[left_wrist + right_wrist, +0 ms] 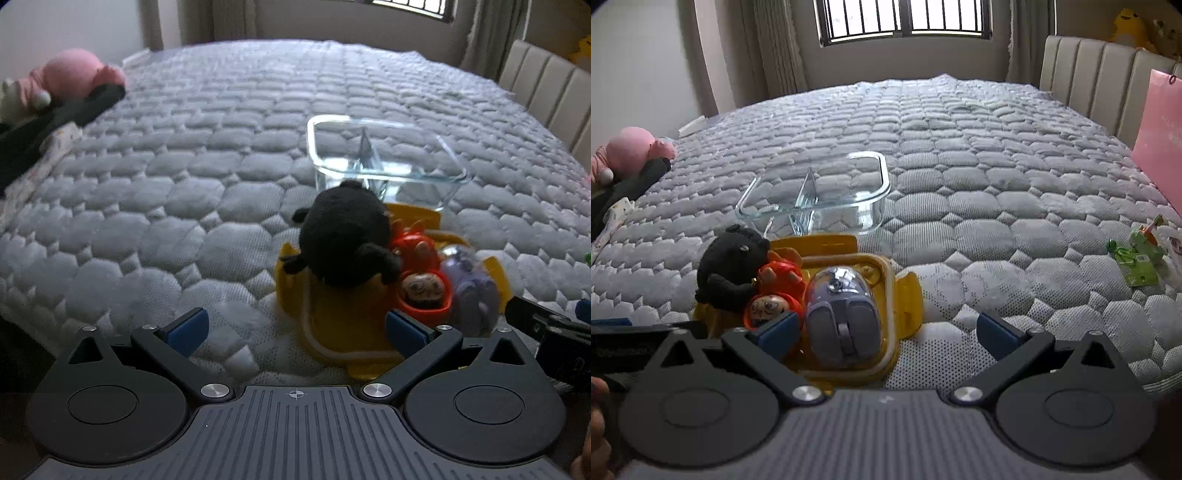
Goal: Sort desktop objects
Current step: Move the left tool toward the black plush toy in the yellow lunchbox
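A yellow lid lies upturned on the grey quilted bed and carries three objects: a black plush toy, a red-orange doll and a purple computer mouse. Just behind it stands a clear glass container with a divider, nothing inside. My left gripper is open, its right finger by the lid's near edge. My right gripper is open too, its left finger beside the doll and mouse. Neither holds anything.
A pink plush and dark cloth lie at the bed's left edge. A green packet and a pink bag sit at the right. A padded headboard and a window stand behind.
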